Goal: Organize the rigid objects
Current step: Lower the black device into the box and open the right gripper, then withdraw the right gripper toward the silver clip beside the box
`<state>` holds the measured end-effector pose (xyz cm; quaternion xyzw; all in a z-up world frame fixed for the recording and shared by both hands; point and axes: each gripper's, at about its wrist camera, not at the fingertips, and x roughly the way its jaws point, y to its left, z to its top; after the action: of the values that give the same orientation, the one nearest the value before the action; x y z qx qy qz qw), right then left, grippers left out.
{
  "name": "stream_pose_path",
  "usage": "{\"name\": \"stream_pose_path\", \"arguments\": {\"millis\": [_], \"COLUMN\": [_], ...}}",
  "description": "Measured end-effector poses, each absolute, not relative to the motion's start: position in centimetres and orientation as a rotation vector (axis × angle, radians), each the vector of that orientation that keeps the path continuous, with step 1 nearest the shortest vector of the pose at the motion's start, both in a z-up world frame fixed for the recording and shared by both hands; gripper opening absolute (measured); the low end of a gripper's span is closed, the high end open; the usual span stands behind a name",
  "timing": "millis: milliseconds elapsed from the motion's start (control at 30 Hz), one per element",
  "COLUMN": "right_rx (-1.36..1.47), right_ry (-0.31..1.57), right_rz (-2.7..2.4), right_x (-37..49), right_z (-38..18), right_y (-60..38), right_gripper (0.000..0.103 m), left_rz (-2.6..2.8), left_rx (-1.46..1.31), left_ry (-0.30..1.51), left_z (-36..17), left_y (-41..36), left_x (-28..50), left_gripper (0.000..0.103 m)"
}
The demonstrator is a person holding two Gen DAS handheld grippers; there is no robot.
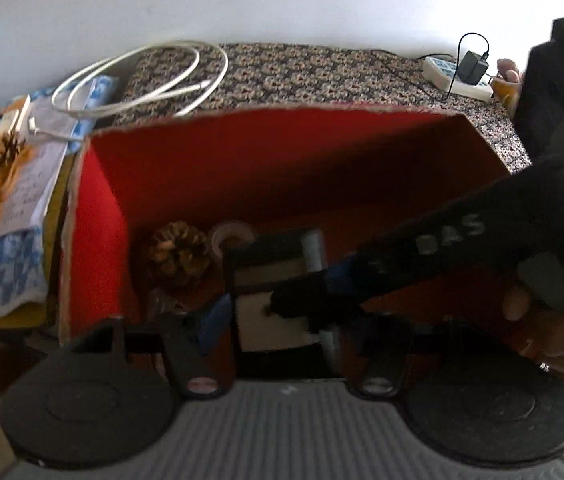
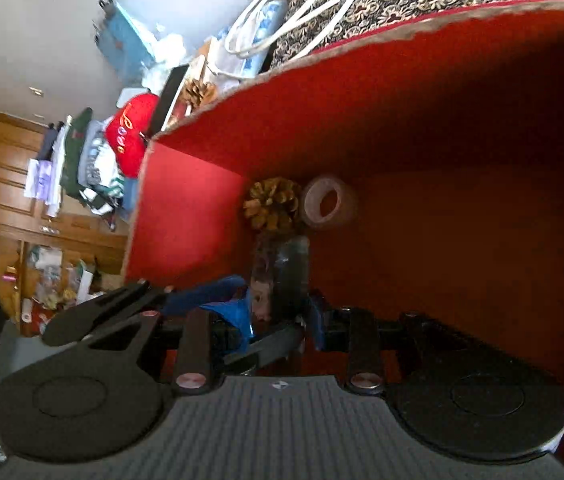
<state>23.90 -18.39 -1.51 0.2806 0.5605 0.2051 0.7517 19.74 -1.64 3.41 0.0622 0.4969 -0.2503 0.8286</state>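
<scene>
Lettering first: white characters reading roughly "BAS" on the black body of the right tongs, seen blurred from the left wrist; gold script, apparently "Love", on a red cushion outside the box; no other writing legible. Red box, open-topped with a raw cardboard rim, stands on a floral-patterned desk; inside, in its far left corner, a pine cone and just beside it a roll of clear tape. Left tongs part open around a dark-framed picture low in the box, contact with the pads not discernible; right tongs nearly closed on the same item, which shows a printed face in the right wrist view. White cable coiled on the desk behind the box; papers and a gold bow at left; power strip with a black adapter at right; white wall behind, wooden doors and clutter beyond. Right half of the box floor unoccupied.
</scene>
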Motion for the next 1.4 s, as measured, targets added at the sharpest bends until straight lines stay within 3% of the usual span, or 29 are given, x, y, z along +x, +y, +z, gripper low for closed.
{"name": "stream_pose_path", "arguments": {"millis": [967, 1400], "right_rx": [0.529, 0.43], "right_ry": [1.088, 0.847], "right_rz": [0.2, 0.114], "right_x": [23.3, 18.6], "right_z": [-0.8, 2.3], "right_y": [-18.9, -18.3], "right_gripper": [0.014, 0.014], "left_rz": [-0.367, -0.265], "left_rx": [0.21, 0.258], "left_ry": [0.973, 0.871], "left_z": [4.9, 7.8], "left_y": [-2.0, -0.7], "left_x": [17.5, 15.2], "left_gripper": [0.066, 0.069]}}
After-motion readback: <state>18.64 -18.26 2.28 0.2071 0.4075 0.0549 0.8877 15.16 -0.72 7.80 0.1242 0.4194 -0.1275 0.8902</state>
